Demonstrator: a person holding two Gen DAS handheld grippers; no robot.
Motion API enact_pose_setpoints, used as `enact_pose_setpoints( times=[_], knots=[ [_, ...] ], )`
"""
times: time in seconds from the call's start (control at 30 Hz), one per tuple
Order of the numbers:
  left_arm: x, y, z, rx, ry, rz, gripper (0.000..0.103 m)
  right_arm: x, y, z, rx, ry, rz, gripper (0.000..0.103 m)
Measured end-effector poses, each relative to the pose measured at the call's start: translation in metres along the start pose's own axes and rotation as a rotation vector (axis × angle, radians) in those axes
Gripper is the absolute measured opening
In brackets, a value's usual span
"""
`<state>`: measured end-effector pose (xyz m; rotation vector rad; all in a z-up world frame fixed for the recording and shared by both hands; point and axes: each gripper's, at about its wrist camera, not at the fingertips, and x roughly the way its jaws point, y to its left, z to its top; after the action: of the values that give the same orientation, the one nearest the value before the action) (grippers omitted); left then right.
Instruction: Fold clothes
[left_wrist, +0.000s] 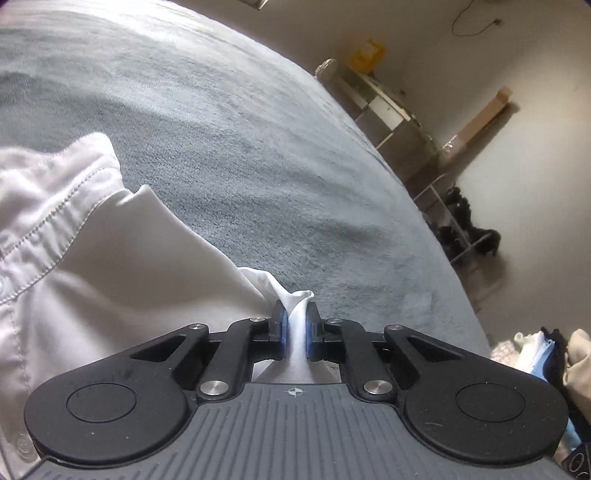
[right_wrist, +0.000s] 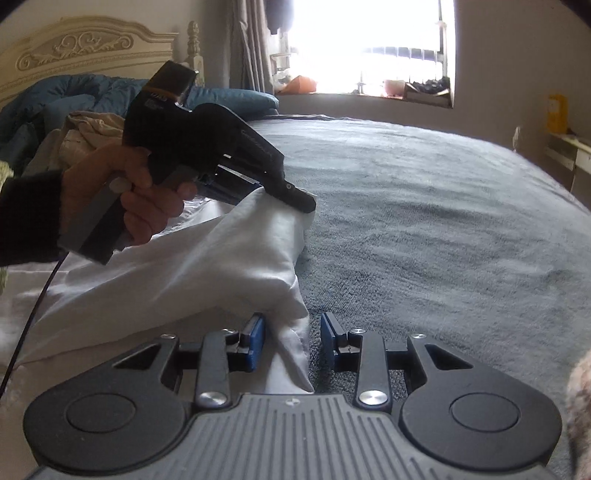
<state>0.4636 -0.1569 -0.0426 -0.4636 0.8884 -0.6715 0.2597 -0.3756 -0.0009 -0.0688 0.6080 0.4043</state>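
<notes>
**A:** Where does the folding stand?

**B:** Early, I judge. The white shirt (right_wrist: 192, 273) lies on the bed (right_wrist: 424, 229), on its grey blanket, still loose and rumpled. No neat crease or stacked layer shows in either view.

**A:** And the left tongs (left_wrist: 295, 325)?

**B:** Pressed together on a bunched edge of the shirt. The cloth stands up between the blue pads (left_wrist: 282, 328) in a tight ridge. From the right wrist view, the person's left hand (right_wrist: 129, 192) grips that tool's handle above the shirt, its tip at a raised peak of cloth.

**A:** The right tongs (right_wrist: 292, 341)?

**B:** Spread partway. An edge of the shirt lies between the jaws, against the left one, while the other jaw stands clear over the blanket. No pinch yet, as far as I can see.

**A:** So what is left?

**B:** Nearly everything: securing the second hold, lifting or spreading the shirt, then the folds themselves. More clothes lie heaped beyond the shirt, toward the headboard (right_wrist: 85, 48), so I would guess those wait too.

**A:** Collar?

**B:** A stitched placket (left_wrist: 44, 221) shows beside the held edge.
</notes>
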Motion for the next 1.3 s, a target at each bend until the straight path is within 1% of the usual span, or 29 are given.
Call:
enact_pose_setpoints(
  times=[0.07, 0.13, 0.17, 0.2, 0.3, 0.43, 0.5, 0.53, 0.57, 0.63, 0.7, 0.77, 0.83, 0.87, 0.9, 0.97, 1.0, 1.07, 1.1, 1.13, 1.2, 1.3],
  knots=[
    [0.005, 0.003, -0.001, -0.018, -0.002, -0.018, 0.007, 0.002, -0.002, -0.001, 0.019, -0.002, 0.012, 0.033],
    [0.009, 0.007, -0.001, -0.038, -0.006, -0.025, 0.007, 0.004, -0.004, -0.003, 0.037, 0.001, 0.018, 0.03],
    [0.011, 0.009, 0.0, -0.048, -0.011, -0.029, 0.007, 0.005, -0.004, -0.003, 0.045, 0.01, 0.012, 0.022],
    [0.012, 0.011, 0.0, -0.057, -0.021, -0.032, 0.007, 0.006, -0.005, -0.004, 0.053, 0.018, 0.006, 0.017],
    [0.017, 0.017, 0.003, -0.095, -0.049, -0.038, 0.007, 0.007, -0.007, -0.005, 0.075, 0.04, -0.009, 0.015],
    [0.023, 0.022, 0.002, -0.121, -0.081, -0.025, 0.007, 0.006, -0.008, -0.006, 0.088, 0.039, -0.006, 0.015],
    [0.023, 0.024, 0.003, -0.155, -0.096, -0.026, 0.007, 0.006, -0.01, -0.007, 0.094, 0.037, -0.003, 0.015],
    [0.02, 0.024, 0.005, -0.177, -0.1, -0.034, 0.01, 0.006, -0.01, -0.007, 0.097, 0.037, -0.002, 0.015],
    [0.017, 0.025, 0.008, -0.196, -0.098, -0.035, 0.021, 0.006, -0.011, -0.007, 0.099, 0.036, 0.0, 0.015],
    [0.005, 0.021, 0.016, -0.217, -0.112, -0.006, 0.039, 0.006, -0.011, -0.007, 0.102, 0.035, 0.004, 0.016],
    [-0.013, 0.017, 0.025, -0.23, -0.138, 0.028, 0.04, 0.006, -0.012, -0.007, 0.102, 0.034, 0.006, 0.017],
    [-0.043, 0.011, 0.032, -0.236, -0.184, 0.055, 0.041, 0.006, -0.013, -0.007, 0.103, 0.032, 0.011, 0.018],
    [-0.087, 0.003, 0.034, -0.225, -0.235, 0.075, 0.041, 0.004, -0.011, -0.007, 0.093, 0.029, 0.015, 0.021],
    [-0.116, -0.002, 0.032, -0.198, -0.262, 0.09, 0.041, 0.003, -0.01, -0.007, 0.085, 0.027, 0.016, 0.026],
    [-0.145, -0.007, 0.03, -0.172, -0.289, 0.104, 0.042, 0.002, -0.009, -0.007, 0.078, 0.026, 0.017, 0.035],
    [-0.202, -0.018, 0.025, -0.119, -0.342, 0.134, 0.049, -0.001, -0.007, -0.007, 0.063, 0.022, 0.019, 0.047],
    [-0.231, -0.023, 0.02, -0.091, -0.365, 0.153, 0.05, -0.003, -0.004, -0.006, 0.04, 0.024, 0.003, 0.049],
    [-0.287, -0.033, 0.002, -0.04, -0.401, 0.203, 0.055, -0.011, 0.005, -0.003, -0.016, 0.028, -0.07, 0.052],
    [-0.311, -0.036, -0.01, -0.025, -0.412, 0.228, 0.055, -0.016, 0.008, -0.001, -0.031, 0.028, -0.101, 0.057],
    [-0.333, -0.038, -0.022, -0.015, -0.42, 0.252, 0.056, -0.022, 0.011, 0.003, -0.036, 0.027, -0.125, 0.06],
    [-0.371, -0.035, -0.051, -0.015, -0.438, 0.294, 0.056, -0.037, 0.02, 0.009, -0.057, 0.033, -0.162, 0.061],
    [-0.416, -0.018, -0.1, -0.048, -0.491, 0.332, 0.057, -0.063, 0.049, 0.018, -0.144, 0.033, -0.224, 0.061]
  ],
)
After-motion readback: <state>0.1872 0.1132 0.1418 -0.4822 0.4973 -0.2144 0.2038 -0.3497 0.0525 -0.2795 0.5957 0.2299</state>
